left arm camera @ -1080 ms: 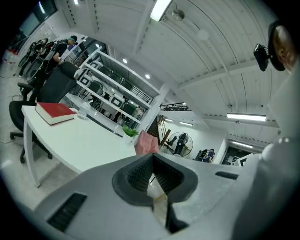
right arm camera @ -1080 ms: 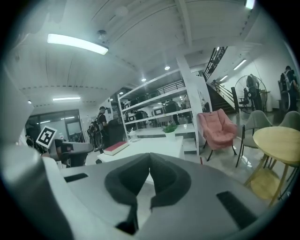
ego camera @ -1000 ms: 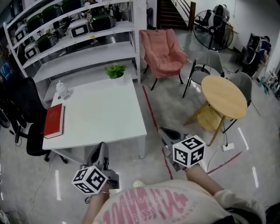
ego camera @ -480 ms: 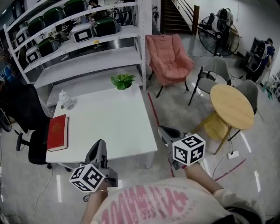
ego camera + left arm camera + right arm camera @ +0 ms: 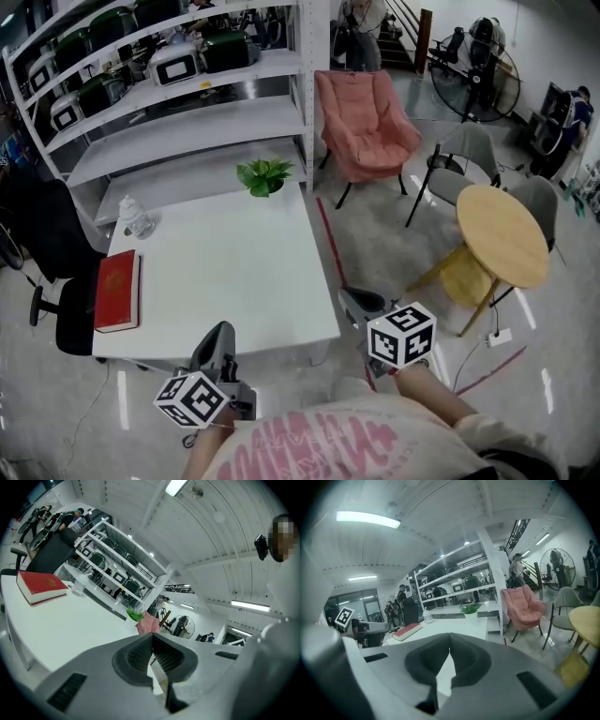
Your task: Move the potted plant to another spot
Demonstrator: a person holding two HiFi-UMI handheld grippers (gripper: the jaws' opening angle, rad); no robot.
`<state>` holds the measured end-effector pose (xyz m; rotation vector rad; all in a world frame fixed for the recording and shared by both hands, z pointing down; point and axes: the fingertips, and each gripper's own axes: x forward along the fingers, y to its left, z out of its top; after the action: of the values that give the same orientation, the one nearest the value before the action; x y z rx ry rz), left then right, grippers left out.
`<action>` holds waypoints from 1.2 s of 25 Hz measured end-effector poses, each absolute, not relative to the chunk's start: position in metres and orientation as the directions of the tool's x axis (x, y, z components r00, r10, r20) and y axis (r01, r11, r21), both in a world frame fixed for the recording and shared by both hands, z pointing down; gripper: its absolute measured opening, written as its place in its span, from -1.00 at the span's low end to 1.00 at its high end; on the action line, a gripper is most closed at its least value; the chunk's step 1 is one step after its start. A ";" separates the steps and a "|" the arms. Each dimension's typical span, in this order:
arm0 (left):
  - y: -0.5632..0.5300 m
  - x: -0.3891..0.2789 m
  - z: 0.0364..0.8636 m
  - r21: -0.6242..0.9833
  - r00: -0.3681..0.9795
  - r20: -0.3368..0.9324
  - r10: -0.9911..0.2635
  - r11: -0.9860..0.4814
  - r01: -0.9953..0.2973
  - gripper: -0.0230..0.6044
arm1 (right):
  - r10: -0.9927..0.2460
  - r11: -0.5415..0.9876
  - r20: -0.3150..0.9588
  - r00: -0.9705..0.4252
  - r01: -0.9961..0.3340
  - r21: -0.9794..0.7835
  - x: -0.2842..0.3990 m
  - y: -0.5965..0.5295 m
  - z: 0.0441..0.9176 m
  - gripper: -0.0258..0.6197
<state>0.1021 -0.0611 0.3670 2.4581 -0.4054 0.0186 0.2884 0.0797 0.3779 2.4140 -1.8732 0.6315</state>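
Plainly, left tongs [image 5: 221, 332], right tongs [image 5: 355, 299] closed, potted plant [image 5: 264, 176] on table [image 5: 216, 272], shirt lettering [image 5: 319, 448] unreadable

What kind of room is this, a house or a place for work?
Probably a workplace, like a lab or workshop office: tall white shelves hold rows of boxy machines, and a big floor fan stands at the back.

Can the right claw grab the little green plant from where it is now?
Probably not yet. The potted plant sits at the white table's far edge, while the right claw hangs shut off the near corner. Nothing stands between them.
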 end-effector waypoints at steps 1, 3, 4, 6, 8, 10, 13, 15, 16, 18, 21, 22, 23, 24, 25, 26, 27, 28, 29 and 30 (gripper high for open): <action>-0.061 0.104 0.370 0.597 0.950 0.120 -0.287 -0.744 -0.300 -0.92 | -0.925 -0.275 0.327 0.194 -0.935 -0.224 0.290 0.077 0.379 -0.90; -0.065 0.106 0.376 0.595 0.944 0.137 -0.300 -0.737 -0.321 -0.92 | -0.928 -0.267 0.322 0.187 -0.937 -0.226 0.296 0.069 0.382 -0.90; -0.068 0.107 0.378 0.593 0.941 0.144 -0.306 -0.735 -0.330 -0.92 | -0.931 -0.261 0.316 0.182 -0.938 -0.230 0.299 0.062 0.382 -0.90; -0.074 0.110 0.381 0.586 0.933 0.156 -0.325 -0.729 -0.353 -0.92 | -0.938 -0.242 0.305 0.165 -0.941 -0.236 0.308 0.049 0.381 -0.90; -0.082 0.112 0.383 0.588 0.918 0.165 -0.362 -0.711 -0.386 -0.92 | -0.943 -0.220 0.300 0.144 -0.946 -0.238 0.320 0.038 0.379 -0.90; -0.090 0.117 0.384 0.594 0.903 0.173 -0.394 -0.689 -0.414 -0.92 | -0.948 -0.201 0.294 0.126 -0.949 -0.241 0.334 0.026 0.377 -0.90; -0.102 0.137 0.381 0.587 0.891 0.174 -0.420 -0.682 -0.436 -0.92 | -0.958 -0.175 0.268 0.107 -0.954 -0.245 0.360 0.009 0.370 -0.90; -0.111 0.152 0.378 0.585 0.879 0.164 -0.448 -0.673 -0.452 -0.92 | -0.961 -0.152 0.265 0.083 -0.957 -0.249 0.376 -0.002 0.372 -0.90; -0.115 0.160 0.376 0.585 0.873 0.160 -0.461 -0.668 -0.460 -0.92 | -0.961 -0.140 0.268 0.069 -0.957 -0.254 0.384 -0.006 0.375 -0.90; -0.121 0.178 0.374 0.579 0.862 0.159 -0.480 -0.662 -0.476 -0.92 | -0.963 -0.115 0.266 0.042 -0.957 -0.267 0.400 -0.014 0.377 -0.90; -0.127 0.204 0.373 0.576 0.842 0.163 -0.515 -0.643 -0.505 -0.92 | -0.970 -0.055 0.243 -0.015 -0.958 -0.280 0.422 -0.029 0.373 -0.90; -0.129 0.213 0.373 0.578 0.835 0.160 -0.527 -0.635 -0.512 -0.92 | -0.971 -0.030 0.236 -0.039 -0.958 -0.284 0.429 -0.035 0.372 -0.90; -0.131 0.221 0.373 0.578 0.830 0.158 -0.536 -0.631 -0.518 -0.92 | -0.972 -0.006 0.227 -0.063 -0.958 -0.287 0.436 -0.042 0.371 -0.90; -0.134 0.230 0.373 0.575 0.825 0.157 -0.543 -0.629 -0.523 -0.92 | -0.972 0.017 0.220 -0.084 -0.957 -0.289 0.443 -0.049 0.371 -0.90; -0.136 0.238 0.374 0.573 0.820 0.158 -0.550 -0.626 -0.529 -0.92 | -0.971 0.036 0.214 -0.102 -0.957 -0.289 0.450 -0.056 0.371 -0.90; -0.139 0.245 0.377 0.573 0.815 0.159 -0.557 -0.620 -0.535 -0.92 | -0.970 0.052 0.214 -0.117 -0.956 -0.288 0.458 -0.063 0.373 -0.90; -0.142 0.252 0.379 0.576 0.810 0.159 -0.565 -0.613 -0.541 -0.92 | -0.967 0.066 0.218 -0.132 -0.956 -0.286 0.466 -0.069 0.376 -0.90; -0.144 0.257 0.381 0.579 0.803 0.158 -0.574 -0.605 -0.547 -0.92 | -0.963 0.079 0.225 -0.147 -0.956 -0.283 0.472 -0.076 0.380 -0.90; -0.148 0.261 0.384 0.579 0.795 0.159 -0.585 -0.597 -0.555 -0.92 | -0.960 0.092 0.232 -0.160 -0.956 -0.279 0.478 -0.083 0.384 -0.90; -0.151 0.265 0.387 0.577 0.787 0.162 -0.596 -0.589 -0.565 -0.92 | -0.956 0.103 0.239 -0.171 -0.956 -0.273 0.484 -0.091 0.389 -0.90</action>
<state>0.2647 -0.1513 0.3872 2.3481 -0.8585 -0.0646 0.4844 -0.0906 0.3886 2.0217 -2.3316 0.5801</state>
